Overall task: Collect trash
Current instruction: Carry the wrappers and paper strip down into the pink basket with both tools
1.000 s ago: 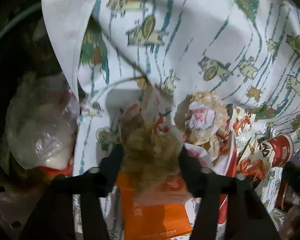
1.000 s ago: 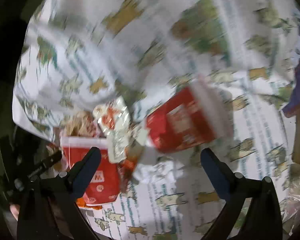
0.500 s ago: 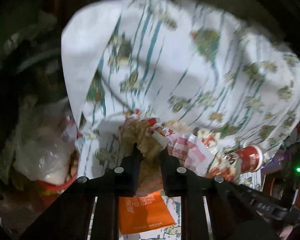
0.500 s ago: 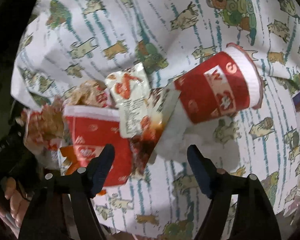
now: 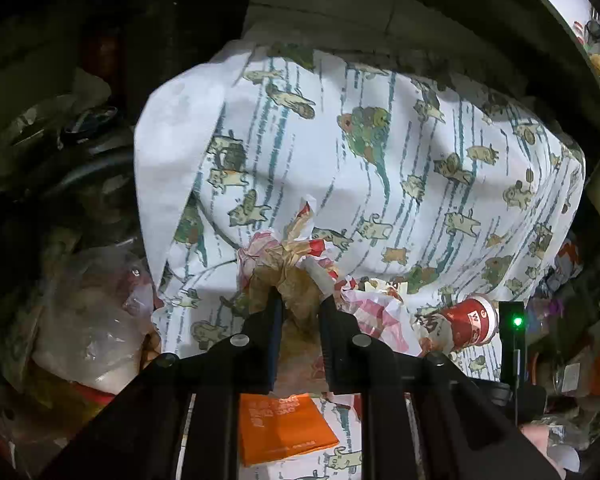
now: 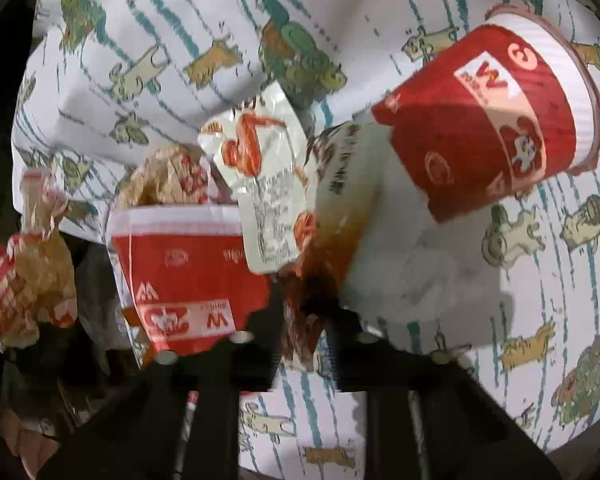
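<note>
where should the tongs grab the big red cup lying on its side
Grip the red cup across its ribbed red wall, just below the white rim, coming from above. It lies tipped on the cloth, rim pointing up-right, so its round sides are exposed, and its base is tucked against the sauce-stained paper.

Cartoon-print cloth [image 6: 148, 52], red paper cup [image 6: 496, 120] lying sideways, red carton [image 6: 184, 272], possibly sauce packet [image 6: 260, 176]

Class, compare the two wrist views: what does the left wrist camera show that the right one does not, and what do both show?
Left only: an orange packet and a clear plastic bag beside the cloth. Right only: a sauce sachet and a red paper tub, seen close. Both: the cat-print cloth, the red cup on its side, and the crumpled wrapper in the left tool.
</note>
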Motion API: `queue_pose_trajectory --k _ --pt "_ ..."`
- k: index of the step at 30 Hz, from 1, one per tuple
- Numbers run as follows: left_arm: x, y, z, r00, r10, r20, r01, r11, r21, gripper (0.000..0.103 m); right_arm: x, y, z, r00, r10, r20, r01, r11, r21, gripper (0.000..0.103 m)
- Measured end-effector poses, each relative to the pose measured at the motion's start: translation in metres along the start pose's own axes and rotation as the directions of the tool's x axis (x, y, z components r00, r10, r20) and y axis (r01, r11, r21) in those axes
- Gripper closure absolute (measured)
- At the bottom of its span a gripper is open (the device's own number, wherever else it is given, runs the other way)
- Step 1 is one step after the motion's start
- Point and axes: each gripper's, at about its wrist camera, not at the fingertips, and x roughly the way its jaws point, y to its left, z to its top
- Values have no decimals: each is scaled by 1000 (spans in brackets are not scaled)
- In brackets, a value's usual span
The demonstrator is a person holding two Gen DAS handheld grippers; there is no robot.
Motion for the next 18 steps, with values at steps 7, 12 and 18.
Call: queue_pose_trajectory --k 7,12,18 --pt "-18 9 2 999 -17 27 18 1000 -13 84 -15 22 3 996 -6 91 16 993 -113 96" --pt "-32 11 0 998 -31 53 31 999 -12 84 -43 54 -18 983 34 182 21 957 -290 96" --pt "-37 14 -5 998 -2 69 2 1000 8 84 -88 57 -23 950 56 308 82 906 -416 96"
